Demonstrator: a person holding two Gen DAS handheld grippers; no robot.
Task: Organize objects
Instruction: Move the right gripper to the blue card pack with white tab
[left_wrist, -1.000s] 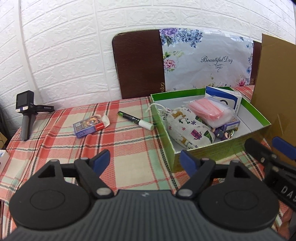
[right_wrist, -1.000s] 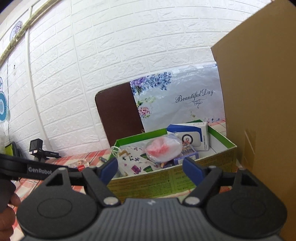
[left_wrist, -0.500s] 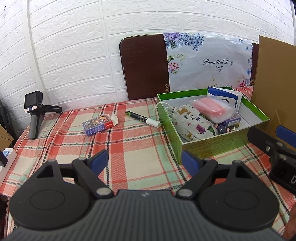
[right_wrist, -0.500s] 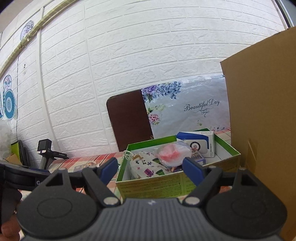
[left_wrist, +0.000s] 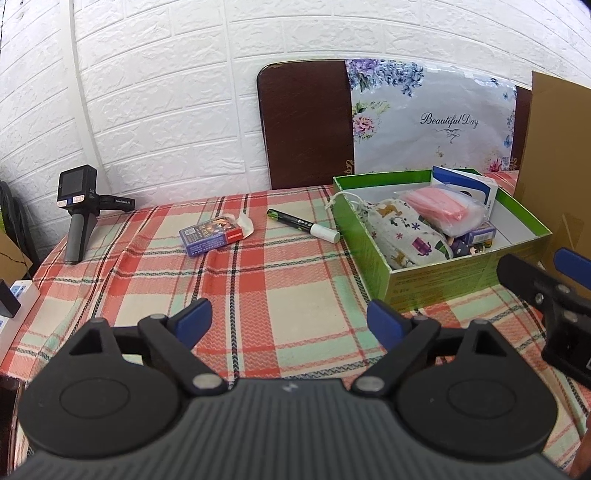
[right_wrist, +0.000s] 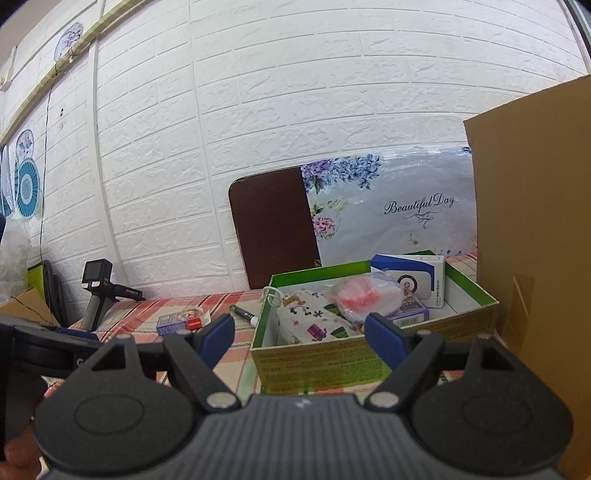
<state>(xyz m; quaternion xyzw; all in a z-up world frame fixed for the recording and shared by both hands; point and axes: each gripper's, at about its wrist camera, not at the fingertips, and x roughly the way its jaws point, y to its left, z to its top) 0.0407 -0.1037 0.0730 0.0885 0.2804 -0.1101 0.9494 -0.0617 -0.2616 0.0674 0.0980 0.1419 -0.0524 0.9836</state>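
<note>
A green box (left_wrist: 373, 243) (right_wrist: 469, 325) stands on the checked tablecloth and holds a patterned cloth pouch (left_wrist: 406, 232) (right_wrist: 314, 321), a pink packet in clear plastic (left_wrist: 443, 206) (right_wrist: 365, 295) and a white-and-blue carton (left_wrist: 469, 184) (right_wrist: 413, 273). A blue card box (left_wrist: 212, 234) (right_wrist: 177, 321) and a black marker with a white cap (left_wrist: 303, 225) (right_wrist: 243, 314) lie on the cloth left of the box. My left gripper (left_wrist: 290, 321) is open and empty above the cloth. My right gripper (right_wrist: 301, 332) is open and empty in front of the box.
A handheld camera on a grip (left_wrist: 79, 210) (right_wrist: 96, 291) stands at the table's far left. A brown cardboard panel (left_wrist: 557, 155) (right_wrist: 532, 258) rises right of the box. A dark board and floral bag (left_wrist: 424, 122) lean on the brick wall. A power strip (left_wrist: 14, 299) sits at the left edge.
Both grippers have pulled back from the box and stayed open and empty. The right view has lifted and turned left, so the card box and marker show in it now.
</note>
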